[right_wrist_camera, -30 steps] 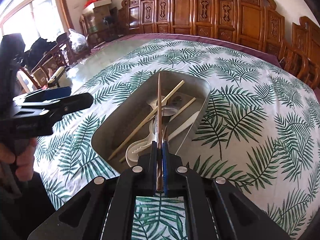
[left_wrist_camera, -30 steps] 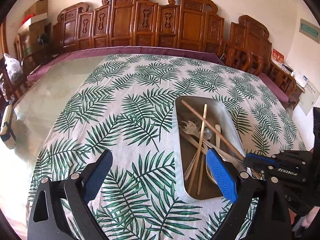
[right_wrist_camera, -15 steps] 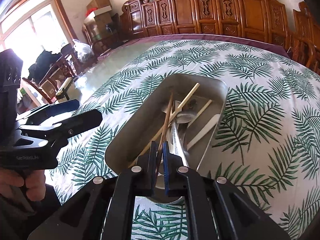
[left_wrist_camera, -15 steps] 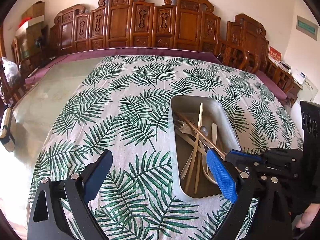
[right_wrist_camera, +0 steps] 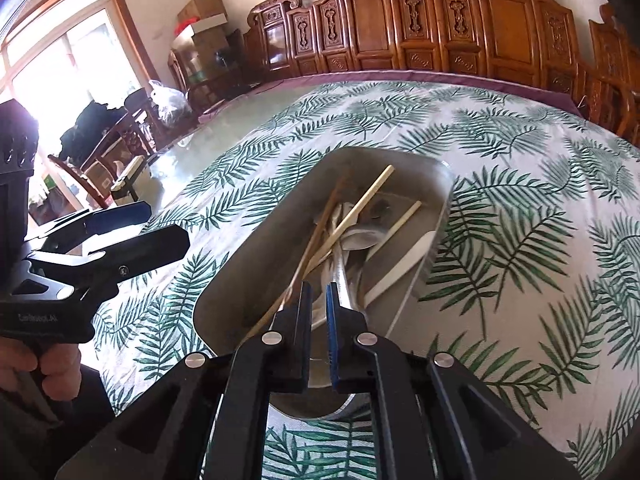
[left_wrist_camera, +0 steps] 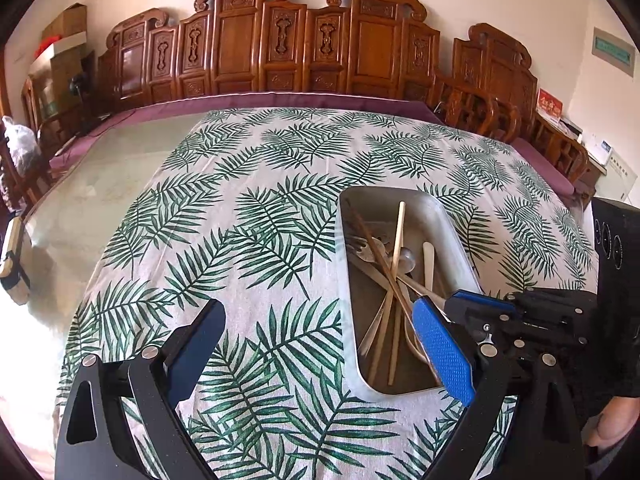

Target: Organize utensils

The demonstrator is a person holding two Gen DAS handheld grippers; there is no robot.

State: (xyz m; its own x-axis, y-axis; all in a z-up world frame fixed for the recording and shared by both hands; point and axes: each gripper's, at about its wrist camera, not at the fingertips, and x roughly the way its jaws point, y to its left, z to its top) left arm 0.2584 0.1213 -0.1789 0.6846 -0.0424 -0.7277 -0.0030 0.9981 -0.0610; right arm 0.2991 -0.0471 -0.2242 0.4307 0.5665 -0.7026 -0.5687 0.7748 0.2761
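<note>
A metal tray (left_wrist_camera: 452,226) (right_wrist_camera: 240,264) on the leaf-print cloth holds chopsticks, a fork, spoons and a white utensil (right_wrist_camera: 404,268). A dark brown chopstick (left_wrist_camera: 374,250) (right_wrist_camera: 320,226) lies in the tray across the others. My right gripper (right_wrist_camera: 319,300) (left_wrist_camera: 460,300) sits at the tray's near end with its jaws slightly apart and nothing between them. My left gripper (left_wrist_camera: 316,344) (right_wrist_camera: 160,228) is wide open and empty, above the cloth to the left of the tray.
Carved wooden chairs (left_wrist_camera: 304,44) line the table's far edge. The left part of the table (left_wrist_camera: 92,184) has bare glass. Boxes (right_wrist_camera: 204,16) and bags stand by the window at the left.
My right gripper lowered the dark chopstick into the tray and let go of it; its jaws have opened slightly. The left gripper has stayed open in place.
</note>
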